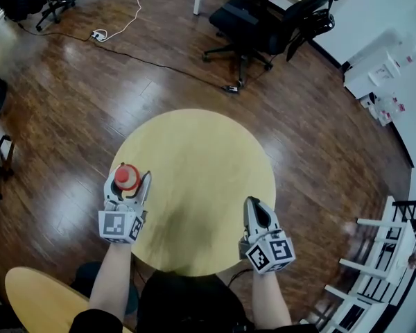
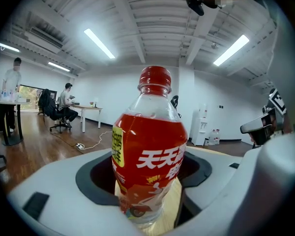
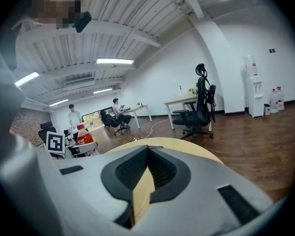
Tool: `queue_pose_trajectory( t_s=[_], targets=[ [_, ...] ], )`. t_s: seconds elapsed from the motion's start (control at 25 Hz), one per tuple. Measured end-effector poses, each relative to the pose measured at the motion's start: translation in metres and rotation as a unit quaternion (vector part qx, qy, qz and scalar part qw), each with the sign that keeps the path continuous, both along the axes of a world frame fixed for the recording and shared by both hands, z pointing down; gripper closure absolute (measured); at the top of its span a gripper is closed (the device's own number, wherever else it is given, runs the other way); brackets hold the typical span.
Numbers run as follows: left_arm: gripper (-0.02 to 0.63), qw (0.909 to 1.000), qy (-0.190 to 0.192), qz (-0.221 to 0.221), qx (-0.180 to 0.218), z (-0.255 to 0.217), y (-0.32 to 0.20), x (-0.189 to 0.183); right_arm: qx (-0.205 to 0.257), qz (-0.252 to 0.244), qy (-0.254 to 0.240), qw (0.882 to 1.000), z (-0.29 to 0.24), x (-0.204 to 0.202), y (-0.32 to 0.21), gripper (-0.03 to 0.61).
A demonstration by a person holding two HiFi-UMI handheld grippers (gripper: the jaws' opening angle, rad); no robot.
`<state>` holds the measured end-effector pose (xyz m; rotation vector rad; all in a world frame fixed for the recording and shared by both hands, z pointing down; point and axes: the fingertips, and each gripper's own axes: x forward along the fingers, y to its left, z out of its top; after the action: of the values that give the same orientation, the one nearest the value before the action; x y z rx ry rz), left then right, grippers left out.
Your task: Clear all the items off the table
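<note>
- Left white plastic gripper with black pads (image 1: pixel 130 180): over left edge of round pale wooden table (image 1: pixel 201 151), pointing roughly level, away from body.
- Its 2 jaws clamp clear plastic bottle of red drink, red cap (image 2: pixel 150 146), upright.
- Right gripper (image 1: pixel 254 207): over table's near right edge, tipped slightly down, jaws together, empty.
- Left forearm (image 1: pixel 113 279), right forearm (image 1: pixel 270 300): reach in from table's near side.

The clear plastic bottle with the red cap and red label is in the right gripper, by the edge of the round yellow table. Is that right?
Not quite. The clear plastic bottle with the red cap and red label is in the left gripper, as the left gripper view shows. The right gripper holds nothing. The bottle is indeed by the edge of the round yellow table.
</note>
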<state>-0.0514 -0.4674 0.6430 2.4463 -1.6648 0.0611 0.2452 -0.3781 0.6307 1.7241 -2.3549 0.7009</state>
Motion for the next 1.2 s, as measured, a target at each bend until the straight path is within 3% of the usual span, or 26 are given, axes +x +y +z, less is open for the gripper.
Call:
queue_pose_trajectory(
  t_s=[0.12, 0.32, 0.48, 0.64, 0.76, 0.88, 0.96, 1.0, 1.12, 1.2],
  targets=[
    [0.298, 1.0000, -0.007, -0.004, -0.002, 0.002, 0.002, 0.001, -0.001, -0.007, 0.013, 1.000, 0.000, 0.000, -0.004, 0.574],
    [0.258, 0.9996, -0.020, -0.006, -0.018, 0.006, 0.004, 0.002, 0.023, -0.044, 0.075, 0.996, -0.012, -0.006, -0.013, 0.574],
    [0.241, 0.9995, -0.023, -0.011, -0.021, 0.001, 0.012, 0.002, 0.043, -0.056, 0.082, 0.994, -0.026, 0.000, -0.017, 0.574],
    [0.241, 0.9992, -0.041, -0.002, 0.001, -0.023, 0.022, -0.002, 0.077, -0.073, 0.090, 0.990, -0.048, 0.000, -0.020, 0.574],
    [0.243, 0.9993, -0.020, -0.031, -0.002, -0.036, 0.038, -0.019, 0.103, -0.076, 0.084, 0.988, -0.061, 0.002, -0.019, 0.574],
    [0.311, 0.9973, 0.010, -0.072, -0.003, -0.054, 0.071, -0.042, 0.134, -0.077, 0.061, 0.986, -0.085, 0.001, -0.014, 0.574],
    [0.371, 0.9951, 0.001, -0.098, 0.012, -0.078, 0.093, -0.055, 0.155, -0.090, 0.046, 0.983, -0.104, -0.004, -0.016, 0.574],
    [0.464, 0.9934, -0.005, -0.113, 0.022, -0.092, 0.102, -0.060, 0.164, -0.100, 0.040, 0.981, -0.112, -0.007, -0.019, 0.574],
    [0.594, 0.9901, 0.001, -0.132, 0.047, -0.124, 0.120, -0.064, 0.181, -0.125, 0.027, 0.975, -0.128, -0.013, -0.026, 0.574],
    [0.595, 0.9890, 0.005, -0.134, 0.062, -0.140, 0.129, -0.064, 0.193, -0.133, 0.017, 0.972, -0.138, -0.017, -0.027, 0.574]
  ],
)
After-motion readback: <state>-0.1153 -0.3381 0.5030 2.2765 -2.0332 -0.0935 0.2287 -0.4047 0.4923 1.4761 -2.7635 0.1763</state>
